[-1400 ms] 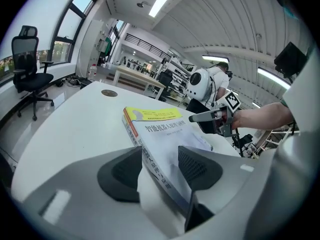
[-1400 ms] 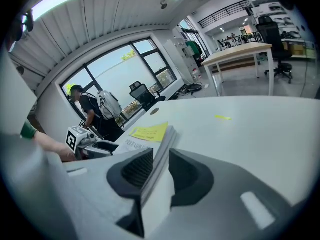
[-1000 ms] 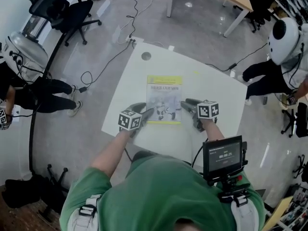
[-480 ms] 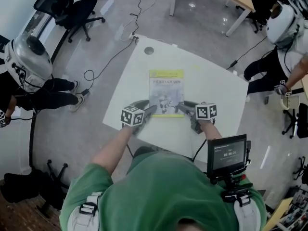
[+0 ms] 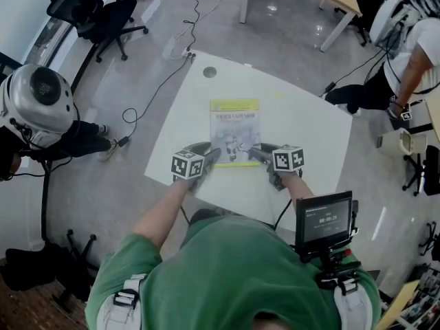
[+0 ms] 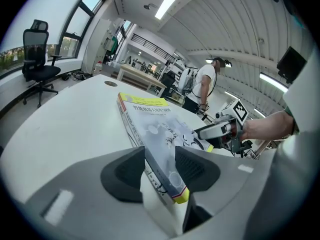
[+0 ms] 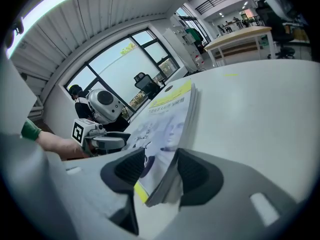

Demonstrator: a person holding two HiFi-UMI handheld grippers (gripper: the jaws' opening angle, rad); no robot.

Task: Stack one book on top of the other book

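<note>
From the head view, the book (image 5: pixel 235 129) lies flat in the middle of the white table (image 5: pixel 309 126). The left gripper (image 5: pixel 210 157) is at its near left corner. The right gripper (image 5: pixel 255 154) is at its near right corner. Only one cover shows, and from up here I cannot tell if a second book lies under it.

In the left gripper view, the corner of the book (image 6: pixel 155 126) sits between the two jaws. The jaws have just been closing, and both pads now press on it, one on the spine side and one on the cover. The grip is only on the very tip of the corner. That is a small bite, so the book could slip out when it is lifted.

In the right gripper view, the other corner (image 7: pixel 170 119) is between the jaws too. These jaws have just been opening and stand apart around it, so they do not hold it.

If the book goes up now, only the left side would carry it. Then it could swing, twist or flop open, and the cover could bend. It could also drop back crooked. A pull to one side would slide it across the smooth table.
</note>
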